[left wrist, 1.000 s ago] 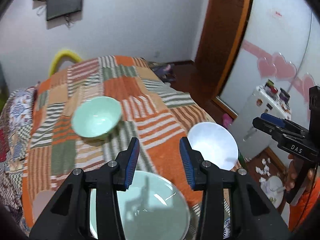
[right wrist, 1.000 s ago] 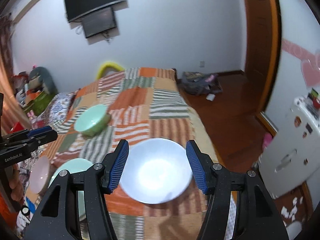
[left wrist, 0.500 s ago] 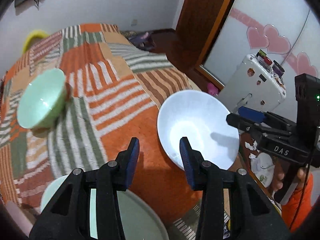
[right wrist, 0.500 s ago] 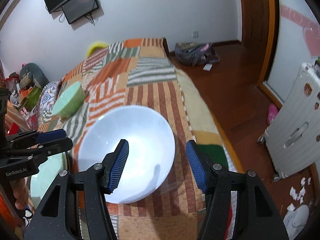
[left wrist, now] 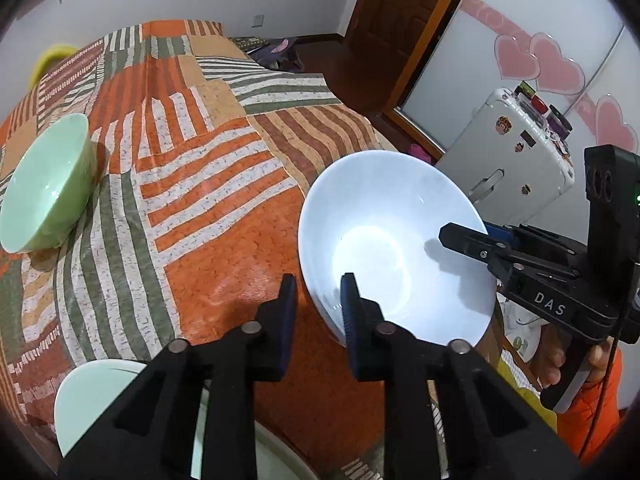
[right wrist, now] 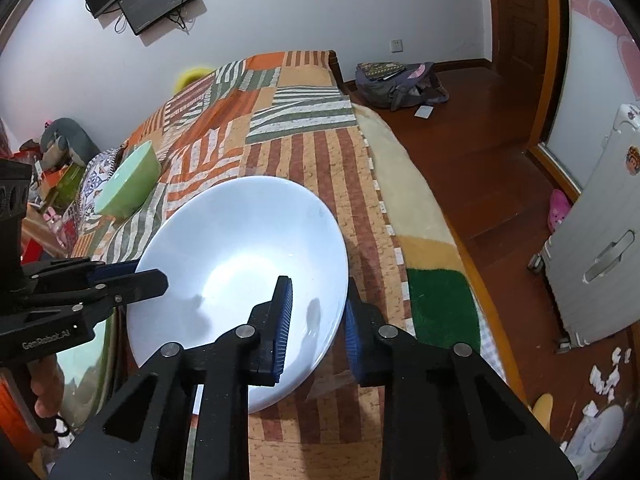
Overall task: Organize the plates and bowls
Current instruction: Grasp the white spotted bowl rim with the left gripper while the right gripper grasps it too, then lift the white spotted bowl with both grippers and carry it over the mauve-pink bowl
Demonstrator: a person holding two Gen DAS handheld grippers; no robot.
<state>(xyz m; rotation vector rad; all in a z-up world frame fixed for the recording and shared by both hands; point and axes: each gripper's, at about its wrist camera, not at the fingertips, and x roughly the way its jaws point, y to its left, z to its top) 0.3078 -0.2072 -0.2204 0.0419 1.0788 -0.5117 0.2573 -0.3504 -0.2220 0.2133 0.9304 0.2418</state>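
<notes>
Your left gripper (left wrist: 318,300) and right gripper (right wrist: 318,312) have just been closing and each pinch opposite rims of the white bowl (right wrist: 240,264) on the patchwork bed (left wrist: 200,208).

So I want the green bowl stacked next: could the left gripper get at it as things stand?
Probably not yet: the left gripper is shut on the white bowl rim. The green bowl sits apart on the bedspread, nothing blocking it.
</notes>
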